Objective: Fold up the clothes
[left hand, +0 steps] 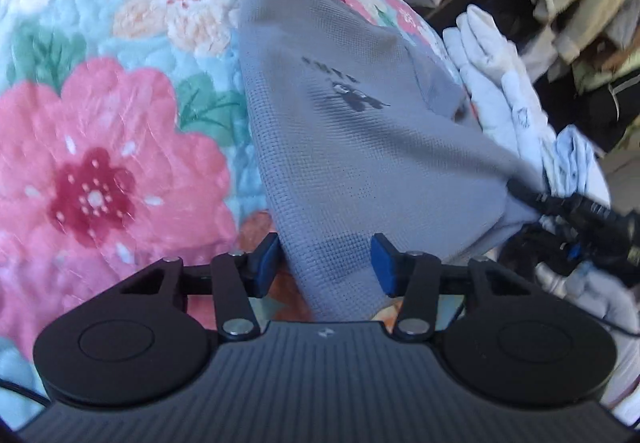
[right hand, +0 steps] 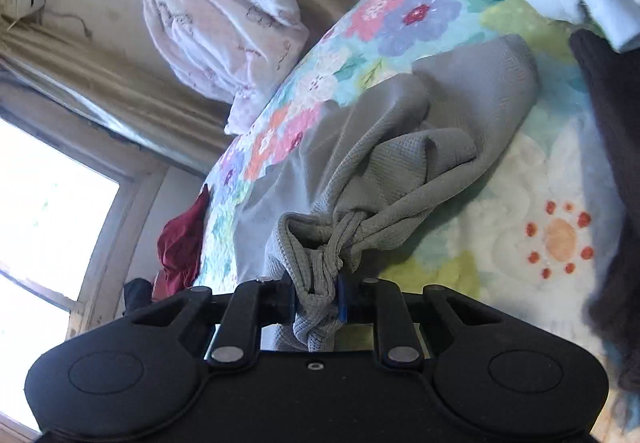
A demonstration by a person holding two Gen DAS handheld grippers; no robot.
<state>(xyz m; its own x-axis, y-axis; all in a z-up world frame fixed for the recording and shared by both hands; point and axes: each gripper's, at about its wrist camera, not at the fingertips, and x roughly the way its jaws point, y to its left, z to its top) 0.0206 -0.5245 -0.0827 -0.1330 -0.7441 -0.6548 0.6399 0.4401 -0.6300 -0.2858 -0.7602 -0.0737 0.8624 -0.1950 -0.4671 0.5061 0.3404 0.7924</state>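
Right gripper point(right hand: 318, 301) is clamped tight on a bunched corner of the grey waffle-knit garment point(right hand: 420, 147); left gripper point(left hand: 324, 263) stands half open, cloth between its pads but unpinched. The garment stretches lengthwise away across the floral quilt point(left hand: 100, 163), white folded clothes point(left hand: 496, 83) beside it, a pink bundle point(right hand: 224, 15) beyond

Left wrist view: close above its gripper point(left hand: 325, 263), angled down onto the floral quilt point(left hand: 92, 147) | Right wrist view: close, rolled sideways, facing a window point(right hand: 48, 219) | Shared: grey garment point(left hand: 340, 147) on the quilt
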